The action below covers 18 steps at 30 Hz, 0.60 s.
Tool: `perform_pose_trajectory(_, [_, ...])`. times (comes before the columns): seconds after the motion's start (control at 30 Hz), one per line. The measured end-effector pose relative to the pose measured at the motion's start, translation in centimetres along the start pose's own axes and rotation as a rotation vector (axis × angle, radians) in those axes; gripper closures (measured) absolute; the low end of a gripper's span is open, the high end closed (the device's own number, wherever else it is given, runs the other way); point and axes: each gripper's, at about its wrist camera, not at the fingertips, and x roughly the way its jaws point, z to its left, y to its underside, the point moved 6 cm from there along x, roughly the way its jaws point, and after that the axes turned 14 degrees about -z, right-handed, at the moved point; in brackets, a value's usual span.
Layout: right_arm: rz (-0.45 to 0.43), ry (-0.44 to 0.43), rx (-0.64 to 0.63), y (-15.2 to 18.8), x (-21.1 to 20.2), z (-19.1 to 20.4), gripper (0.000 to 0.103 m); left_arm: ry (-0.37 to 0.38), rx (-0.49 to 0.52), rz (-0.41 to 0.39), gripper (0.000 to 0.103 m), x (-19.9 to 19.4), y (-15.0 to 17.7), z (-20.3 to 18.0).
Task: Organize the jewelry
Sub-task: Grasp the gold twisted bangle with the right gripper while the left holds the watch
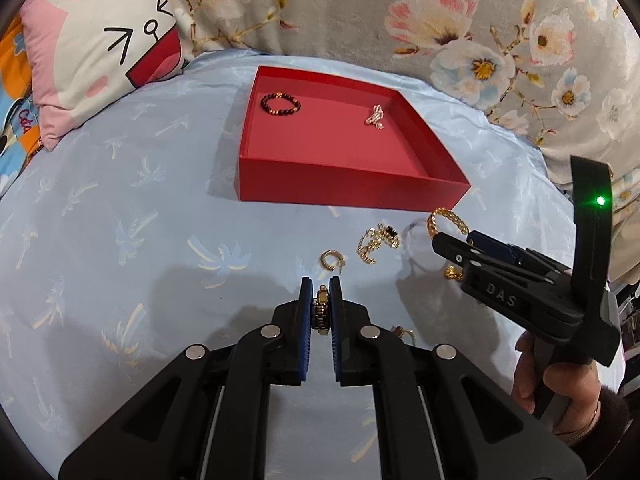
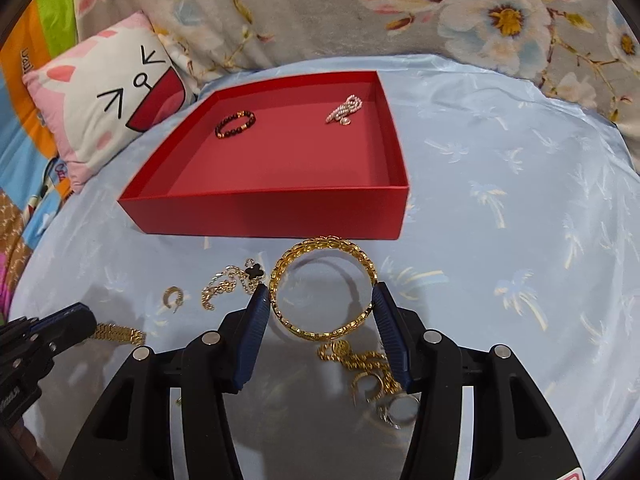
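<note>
A red tray [image 1: 352, 190] [image 2: 280, 212] lies on the blue bedsheet and holds a dark bead bracelet [image 1: 281, 103] [image 2: 235, 123] and a pearl piece [image 1: 375, 117] [image 2: 345, 111]. My left gripper [image 1: 321, 294] is shut on a gold link band [image 1: 321, 311], which also shows in the right wrist view [image 2: 118, 334]. My right gripper [image 2: 318, 296] is shut on a wide gold bangle [image 2: 324, 284] [image 1: 444, 220], holding it by its sides. A clover chain bracelet [image 2: 236, 280] [image 1: 376, 242] and a small hoop earring [image 2: 173, 298] [image 1: 332, 260] lie on the sheet.
More gold chain, a hoop and a ring [image 2: 372, 376] lie under my right gripper. A cat-face pillow [image 1: 104, 52] sits at the far left. A floral quilt [image 1: 440, 20] rises behind the tray.
</note>
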Motion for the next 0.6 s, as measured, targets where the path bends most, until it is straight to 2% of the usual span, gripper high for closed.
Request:
perform_pose_trajectory(0.33, [-0.049,-0.029,0.058,-0.6,-5.2,0.1,0.051,0.062,0.005,-0.071,0.096,-3.2,-4.0,-1.5])
perform_pose_trajectory(0.5, [-0.087,-0.049,0.062,-2.6,-6.3,0.3,0.051,0.097,0.015,-0.125,0.096,-3.5,-7.4,-2.6])
perform_pose_trajectory(0.6, [-0.112,-0.047,0.05,-4.5,-5.9,0.3,0.051,0.089,0.032,-0.163,0.096,-2.5,-9.8,-2.8])
